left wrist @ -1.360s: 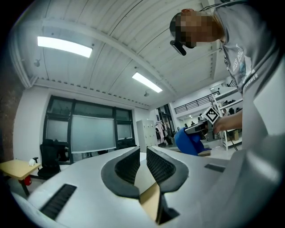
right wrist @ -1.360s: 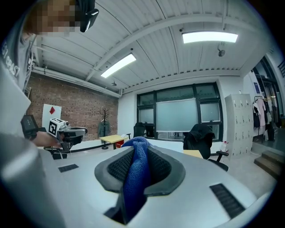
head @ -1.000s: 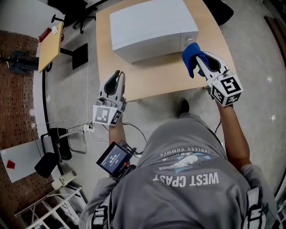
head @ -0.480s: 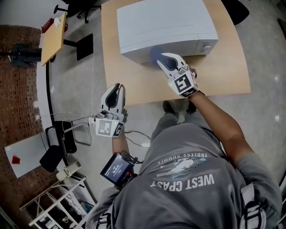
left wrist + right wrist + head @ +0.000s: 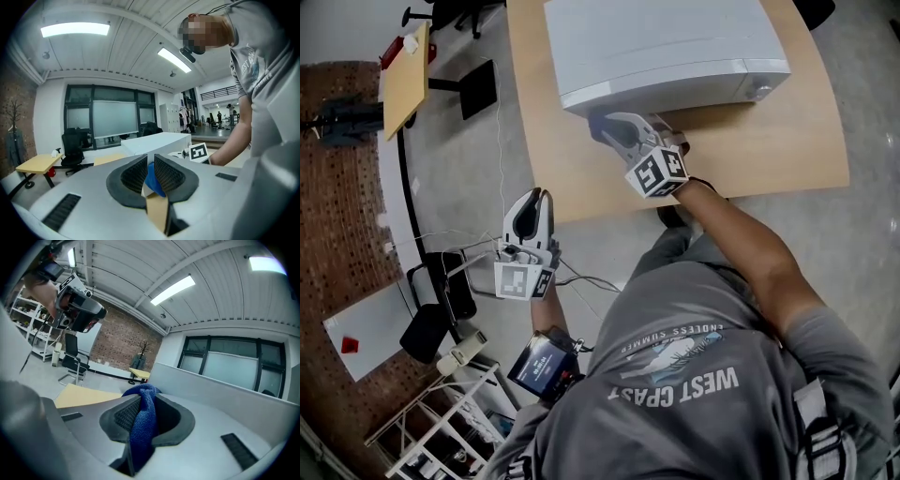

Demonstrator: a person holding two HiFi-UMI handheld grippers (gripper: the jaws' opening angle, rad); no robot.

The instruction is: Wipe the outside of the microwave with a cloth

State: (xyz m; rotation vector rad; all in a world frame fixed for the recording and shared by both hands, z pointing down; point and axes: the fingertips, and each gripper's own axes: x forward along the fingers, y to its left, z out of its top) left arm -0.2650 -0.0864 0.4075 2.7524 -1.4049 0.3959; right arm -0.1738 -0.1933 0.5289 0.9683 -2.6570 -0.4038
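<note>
Up by the microwave [image 5: 656, 42], right arm [image 5: 741, 244] stretched forward.
Right tongs [image 5: 602, 125] pinch the blue cloth [image 5: 140, 427] at its front; left tongs [image 5: 539, 195], pressed together, hang beside the counter [image 5: 750, 150].

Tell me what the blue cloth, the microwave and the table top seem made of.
The cloth looks like microfibre or terry: nubby weave. The microwave has a smooth matte white casing, painted metal or plastic. The table is pale, even-toned wood or laminate.

White microwave [image 5: 666, 42] upright, blue cloth [image 5: 142, 425] bunched between jaws
</note>
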